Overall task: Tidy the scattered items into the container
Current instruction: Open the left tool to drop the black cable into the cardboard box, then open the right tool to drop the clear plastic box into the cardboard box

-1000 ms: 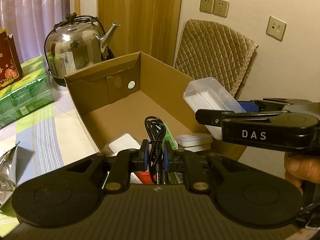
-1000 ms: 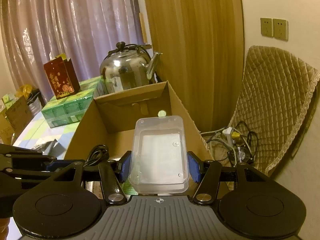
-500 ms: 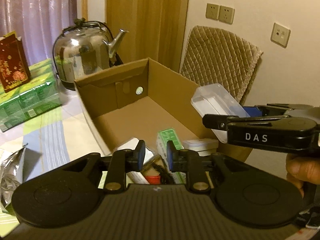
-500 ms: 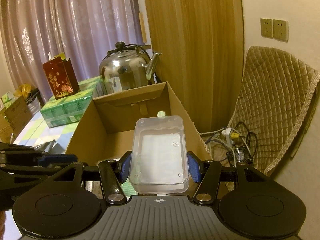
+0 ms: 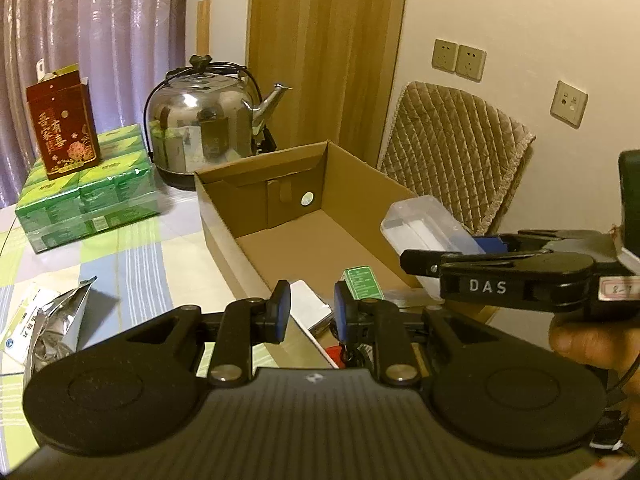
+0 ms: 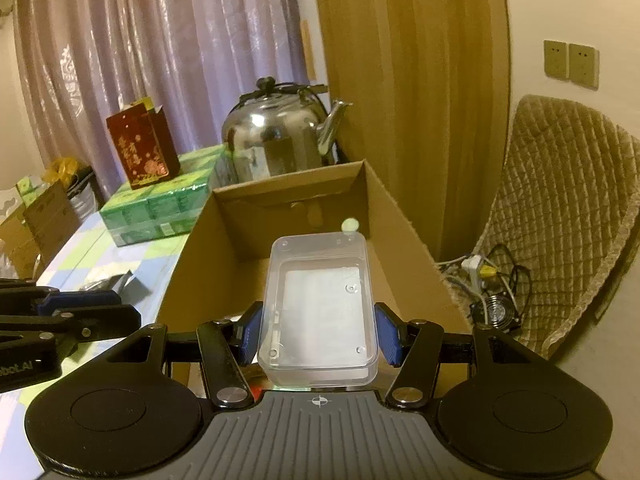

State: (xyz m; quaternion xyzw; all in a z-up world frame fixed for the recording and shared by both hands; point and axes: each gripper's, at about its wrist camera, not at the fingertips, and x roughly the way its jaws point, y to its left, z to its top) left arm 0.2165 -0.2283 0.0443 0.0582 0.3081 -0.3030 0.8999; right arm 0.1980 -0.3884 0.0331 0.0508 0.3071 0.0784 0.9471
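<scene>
Two grippers are seen. Right gripper (image 6: 319, 334) is clamped on a clear plastic box (image 6: 320, 308), held over the near end of the cardboard box (image 5: 352, 188). Left gripper (image 5: 308, 312) is parted, nothing held, at the carton's near left edge. Clear box is judged light, rigid, slick-walled, possibly crackable; long sides are best pinched mid-length. A silver foil pouch (image 5: 60, 320) is left on the tablecloth.

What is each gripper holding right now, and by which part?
The right gripper holds a clear plastic box by its two long sides, near the end closest to the camera. The left gripper is open and holds nothing.
</scene>
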